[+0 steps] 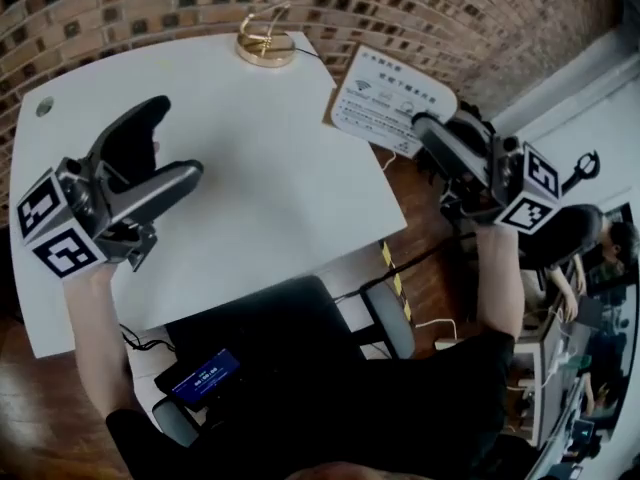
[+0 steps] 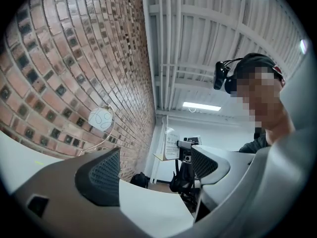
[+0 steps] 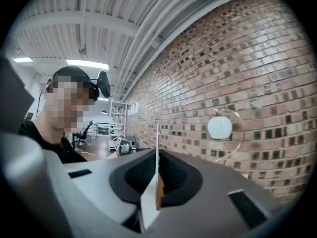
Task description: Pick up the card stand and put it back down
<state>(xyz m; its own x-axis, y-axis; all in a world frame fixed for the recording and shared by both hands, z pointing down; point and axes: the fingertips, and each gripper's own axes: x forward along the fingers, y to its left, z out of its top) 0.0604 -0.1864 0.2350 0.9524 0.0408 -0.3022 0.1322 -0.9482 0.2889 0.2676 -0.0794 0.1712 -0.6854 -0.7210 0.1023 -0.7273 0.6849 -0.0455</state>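
My right gripper (image 1: 425, 128) clamps the white card stand (image 1: 385, 98) at the table (image 1: 280, 188) edge. It bears a Wi-Fi symbol, its print too small to read. My left gripper (image 1: 178, 136) gapes empty.

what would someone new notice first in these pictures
The white printed card stand stands out, pinched edge-on in the shut right claw and held up by the far right corner of the white table. Next come the left claw, open and empty over the table's left side, and a gold wire ornament at the table's far edge by the brick wall.
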